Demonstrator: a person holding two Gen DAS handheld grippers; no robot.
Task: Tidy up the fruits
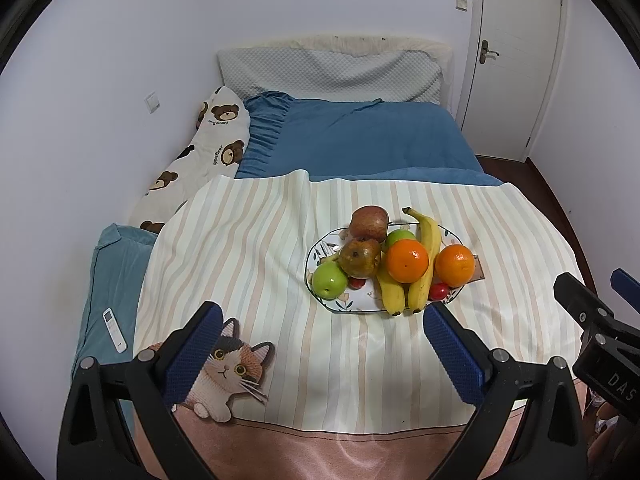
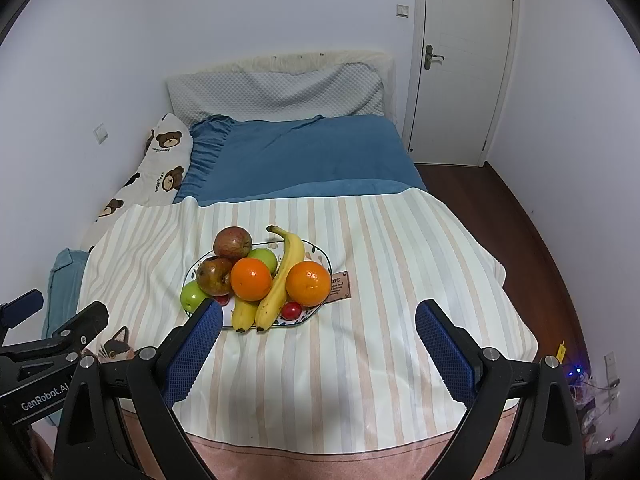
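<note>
Both tongs are hovering above the near end of a bed, over a striped cloth (image 1: 248,280) that is covering it. The left tongs (image 1: 322,322) are standing spread wide, blue pads apart, gripping nothing. The right tongs (image 2: 318,320) are likewise standing spread and empty; their left pad is overlapping the near rim of the plate in the right wrist view, though whether it is touching cannot be told. The fruit is sitting piled on an oval plate (image 1: 352,305) resting on the cloth, ahead of both tongs. On the plate, two bananas (image 1: 424,264) are lying side by side with tips pointing toward the cameras. One orange (image 1: 407,261) is leaning against the bananas on the left, and a second orange (image 1: 455,265) is sitting at the right rim. A green apple (image 1: 329,280) is lying at the left rim, and another green apple (image 1: 399,235) is showing behind the first orange. Two reddish-brown fruits (image 1: 360,258) are stacking at the far left of the pile. A small red fruit (image 1: 439,291) is lying near the banana tips. A remote (image 1: 115,329) is lying on the blue bedding, well apart from the plate.
</note>
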